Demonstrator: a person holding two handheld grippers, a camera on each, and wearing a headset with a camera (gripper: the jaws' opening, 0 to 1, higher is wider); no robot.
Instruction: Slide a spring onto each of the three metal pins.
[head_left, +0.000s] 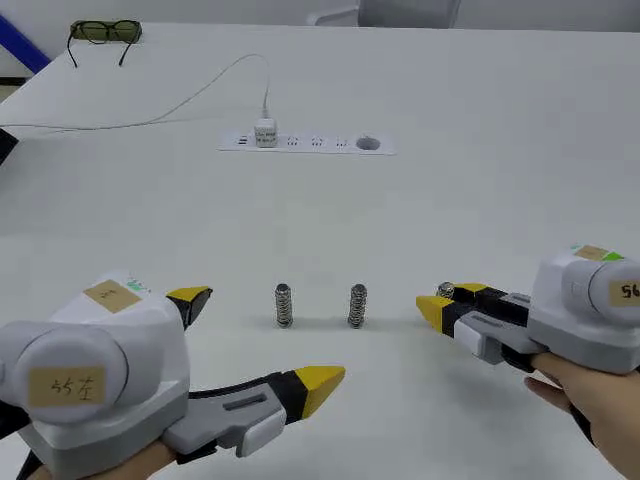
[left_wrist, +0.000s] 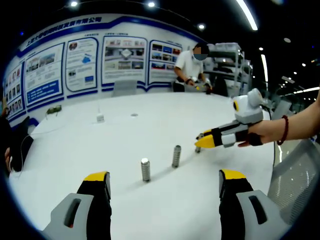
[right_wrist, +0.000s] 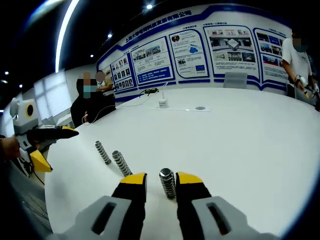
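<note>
Three small coiled steel springs sit sleeved over upright metal pins (left_wrist: 145, 161) on the white workbench (head_left: 450, 200) — a left spring (head_left: 284, 306) and a middle spring (head_left: 357, 306) standing free, the third spring (right_wrist: 168, 186) between the nearly closed jaws of the right gripper (right_wrist: 161, 180), contact unclear. The left gripper (left_wrist: 165, 176) gapes wide, empty. Light, springy, slippery coils — likely best pinched gently mid-length.

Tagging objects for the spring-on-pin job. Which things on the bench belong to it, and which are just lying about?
Job: left pin and middle pin, each with a spring on; third pin, spring on, between the jaws of the right gripper; left gripper, open.
Lying about: power strip, charger plugged into it, cable, glasses.
</note>
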